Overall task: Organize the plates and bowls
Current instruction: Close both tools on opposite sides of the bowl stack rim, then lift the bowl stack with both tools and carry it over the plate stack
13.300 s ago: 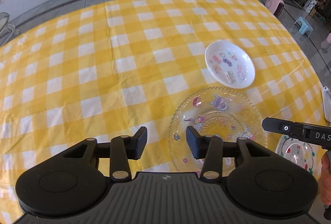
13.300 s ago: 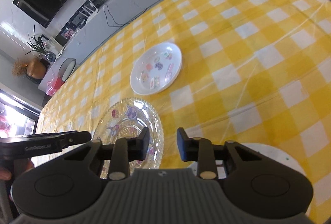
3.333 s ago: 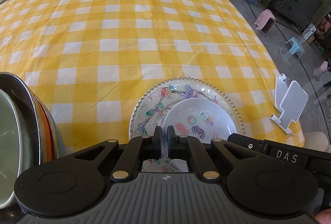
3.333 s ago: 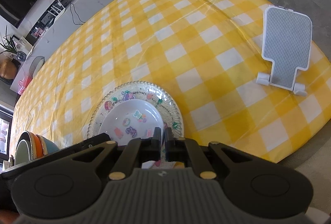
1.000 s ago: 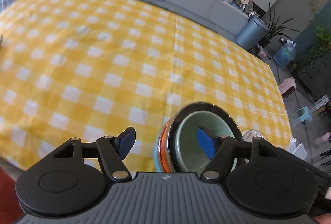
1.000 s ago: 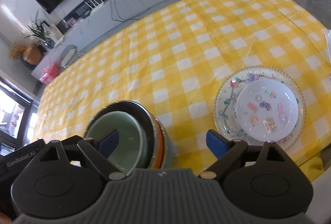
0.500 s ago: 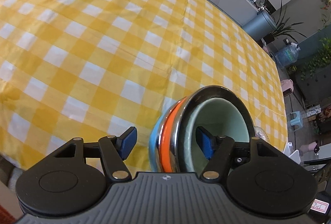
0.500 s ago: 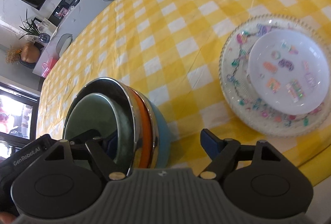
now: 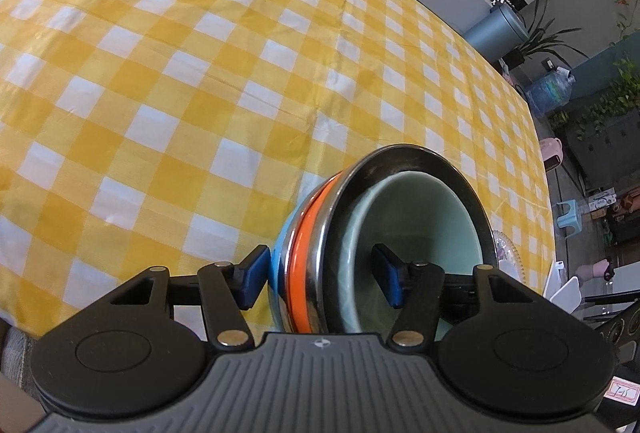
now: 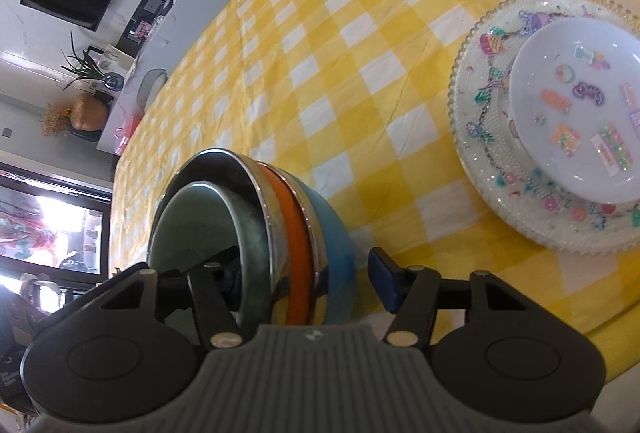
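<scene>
Now lowered onto the stack of bowls (image 9: 420, 217) from a higher hover a second ago, and narrowing on both sides. Starting at the left, with the left gripper (image 9: 320, 269): closing astride the near wall of the stack, one finger just beside the outside of the blue bowl (image 9: 280, 265), the other inside the green bowl (image 9: 424, 225) and not yet pressing, so apart rather than clamped. Moving right, with the right gripper (image 10: 306, 275): likewise closing, one finger down inside the green bowl, the other clear of the blue shell with a gap showing, so nothing gripped yet. Probably means a two-handed lift of the whole nest as the next step, with the plates already stacked and left alone. Counted across: four bowls, nested on the yellow checked tablecloth (image 9: 200, 73) near its front edge, namely blue outermost, then orange bowl (image 10: 294, 233), then steel bowl (image 10: 224, 161), then green innermost; further right, two plates, a white plate (image 10: 576, 137) lying on a patterned glass plate (image 10: 480, 105), well apart from the bowls. Cannot tell whether anything lies under the glass one.
</scene>
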